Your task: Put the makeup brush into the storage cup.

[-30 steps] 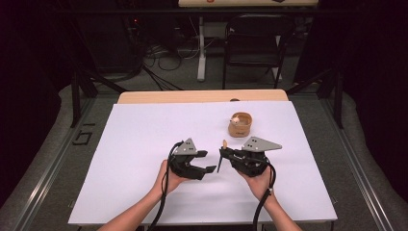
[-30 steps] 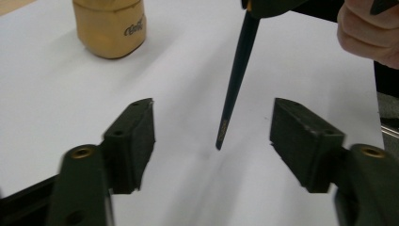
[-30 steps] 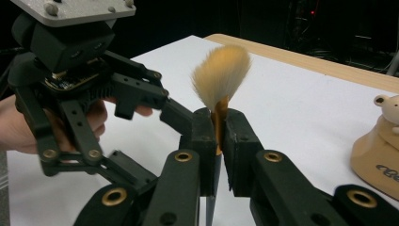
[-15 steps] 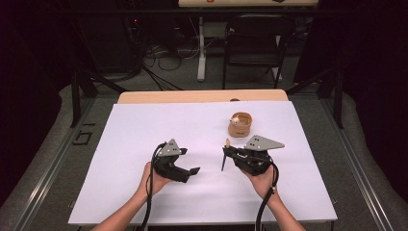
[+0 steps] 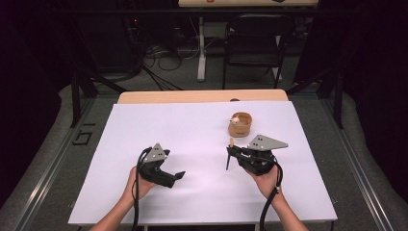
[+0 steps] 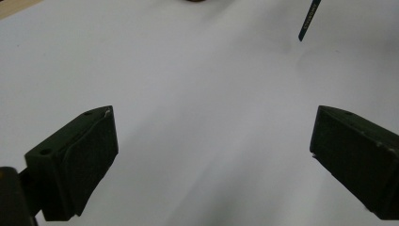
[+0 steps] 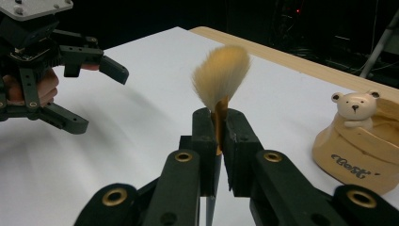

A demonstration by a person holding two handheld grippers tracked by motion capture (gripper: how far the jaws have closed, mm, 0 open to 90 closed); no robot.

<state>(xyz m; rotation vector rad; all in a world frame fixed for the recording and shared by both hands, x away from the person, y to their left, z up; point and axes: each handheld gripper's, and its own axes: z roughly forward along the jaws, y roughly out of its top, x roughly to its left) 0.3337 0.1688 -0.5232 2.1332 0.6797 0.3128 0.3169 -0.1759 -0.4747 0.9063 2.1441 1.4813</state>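
My right gripper (image 5: 232,155) (image 7: 219,117) is shut on a makeup brush (image 7: 221,77), pinching its gold ferrule. The cream bristles point up and the dark handle (image 5: 227,163) hangs down below the jaws. My left gripper (image 5: 177,177) (image 6: 211,141) hovers over the white sheet to the left. Its jaws have just been opening and stand wide apart with nothing between them. The right gripper view shows that left gripper (image 7: 101,99) off to the left. The tip of the brush handle (image 6: 308,21) shows at the upper right of the left gripper view.
A tan holder with a small bear figure (image 5: 239,124) (image 7: 362,141) stands on the white sheet (image 5: 192,130) just beyond the right gripper. The wooden table edge (image 5: 202,96) runs along the back. A black chair (image 5: 252,38) and cables lie past the table.
The left gripper has drawn away to the left from the right gripper and its jaws have spread open. The right gripper has kept still with the brush.
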